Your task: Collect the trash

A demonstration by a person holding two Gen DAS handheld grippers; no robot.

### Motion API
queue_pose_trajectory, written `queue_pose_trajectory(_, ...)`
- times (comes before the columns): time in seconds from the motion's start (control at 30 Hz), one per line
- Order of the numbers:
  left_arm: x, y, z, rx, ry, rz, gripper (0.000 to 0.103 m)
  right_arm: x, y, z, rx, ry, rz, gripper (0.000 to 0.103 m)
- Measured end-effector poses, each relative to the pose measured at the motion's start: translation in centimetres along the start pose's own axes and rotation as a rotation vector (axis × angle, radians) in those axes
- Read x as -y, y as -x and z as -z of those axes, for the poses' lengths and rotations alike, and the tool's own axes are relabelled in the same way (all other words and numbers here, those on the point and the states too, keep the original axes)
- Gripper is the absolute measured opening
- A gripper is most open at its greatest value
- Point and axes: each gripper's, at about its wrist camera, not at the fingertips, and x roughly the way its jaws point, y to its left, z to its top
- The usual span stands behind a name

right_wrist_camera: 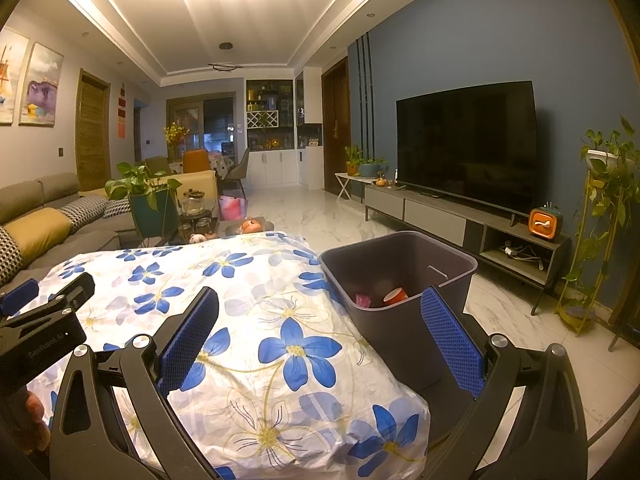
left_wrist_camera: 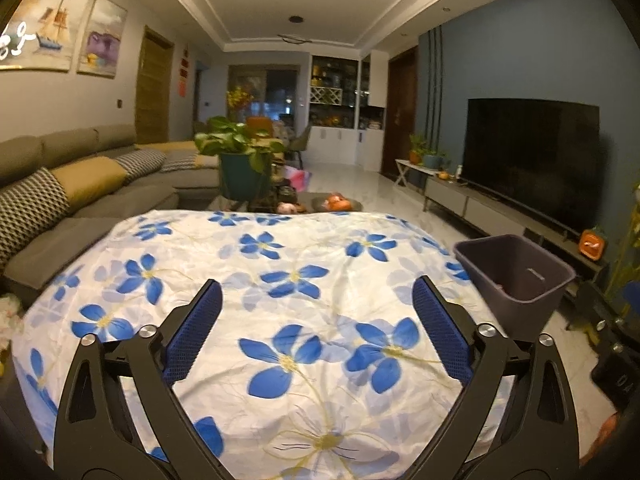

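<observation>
Hanging over a table covered by a white cloth with big blue flowers (left_wrist_camera: 296, 280), the left gripper (left_wrist_camera: 318, 300) fills the bottom of the left wrist view with its two blue-padded fingers (left_wrist_camera: 196, 332) spread wide apart, and nothing sits between them. The cloth under it looks bare and a bit wrinkled. At the right edge of that view stands a dark grey plastic bin (left_wrist_camera: 516, 292), just beside the table. In the right wrist view the right gripper (right_wrist_camera: 320, 312) is spread wide too — its left finger is over the flowered cloth (right_wrist_camera: 256, 320) and its right finger is in front of the bin (right_wrist_camera: 400, 332), holding nothing. The bin sits in the middle of this view, touching or almost touching the table's right side, and the trash is down inside it: a red-orange paper cup (right_wrist_camera: 396, 296) lying on its side and a small pink crumpled thing (right_wrist_camera: 363, 301) next to it. At the far left of the right wrist view, the black body of the left gripper (right_wrist_camera: 44, 316) pokes in over the cloth, and part of a hand (right_wrist_camera: 34, 420) shows at the lower left. Farther back are a grey sofa (left_wrist_camera: 80, 184) in the left part of the picture, a big black TV (right_wrist_camera: 466, 144) on the blue wall, and a leafy green plant in a dark pot (left_wrist_camera: 240, 160).
</observation>
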Motion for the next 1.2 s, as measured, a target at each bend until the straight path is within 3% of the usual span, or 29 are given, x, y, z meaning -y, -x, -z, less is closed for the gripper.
queue_pose_trajectory(0.13,0.0,0.0,-0.1,-0.01,-0.005,0.042,0.097,-0.2,-0.1,-0.3,0.001,0.001,0.0,0.097)
queue_pose_trajectory(0.47,0.7,-1.1,0.3,-0.072,-0.028,0.041,0.097,0.1,-0.1,-0.4,-0.005,-0.002,-0.005,0.097)
queue_pose_trajectory(1.2,0.8,-0.8,0.5,-0.074,-0.029,0.046,0.097,0.5,-0.1,-0.2,-0.007,-0.002,-0.007,0.097)
